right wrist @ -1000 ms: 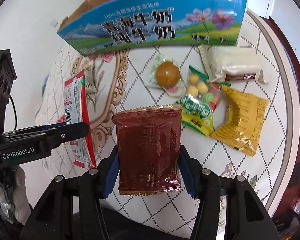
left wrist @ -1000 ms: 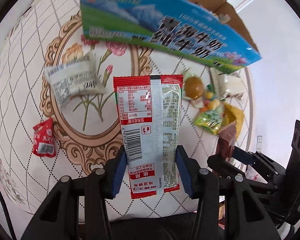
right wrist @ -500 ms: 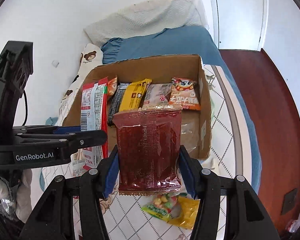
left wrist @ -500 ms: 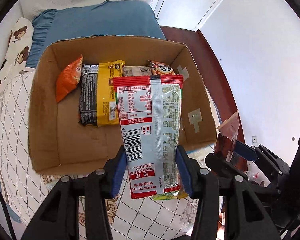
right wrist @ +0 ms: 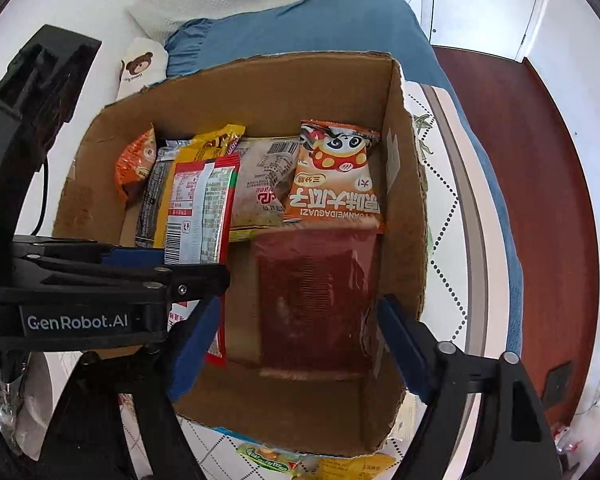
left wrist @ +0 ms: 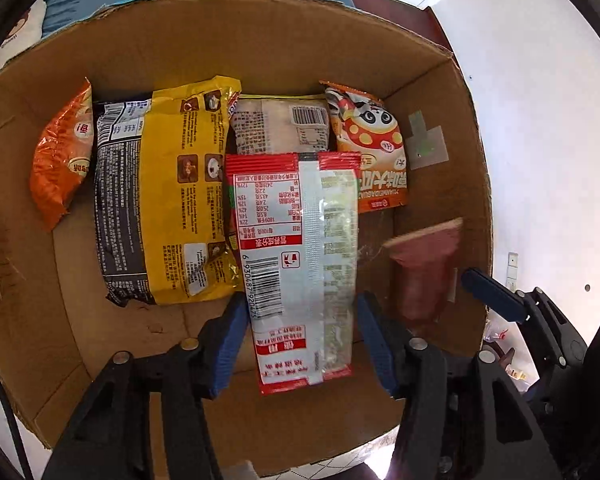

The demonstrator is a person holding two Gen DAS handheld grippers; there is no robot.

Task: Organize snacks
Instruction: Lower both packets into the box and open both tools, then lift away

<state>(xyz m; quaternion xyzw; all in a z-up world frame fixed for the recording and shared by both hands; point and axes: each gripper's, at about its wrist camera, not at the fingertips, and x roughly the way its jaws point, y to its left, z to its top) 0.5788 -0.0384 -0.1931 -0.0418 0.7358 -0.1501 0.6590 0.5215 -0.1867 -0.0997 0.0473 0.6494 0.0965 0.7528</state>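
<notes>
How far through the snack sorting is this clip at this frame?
Done: five packets line the cardboard box. In hand: both hand-held grippers' jaws are opening over it, left hand-held gripper releasing the red-and-white packet, right hand-held gripper the dark red packet. Left: a green packet outside.

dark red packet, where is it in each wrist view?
Left wrist: the dark red packet is at right, blurred, inside the cardboard box near its right wall.
Right wrist: the packet is centre, between the right gripper's opening jaws, pads clear of it.
Shared landmark: the orange cartoon packet, just beyond it.
</notes>
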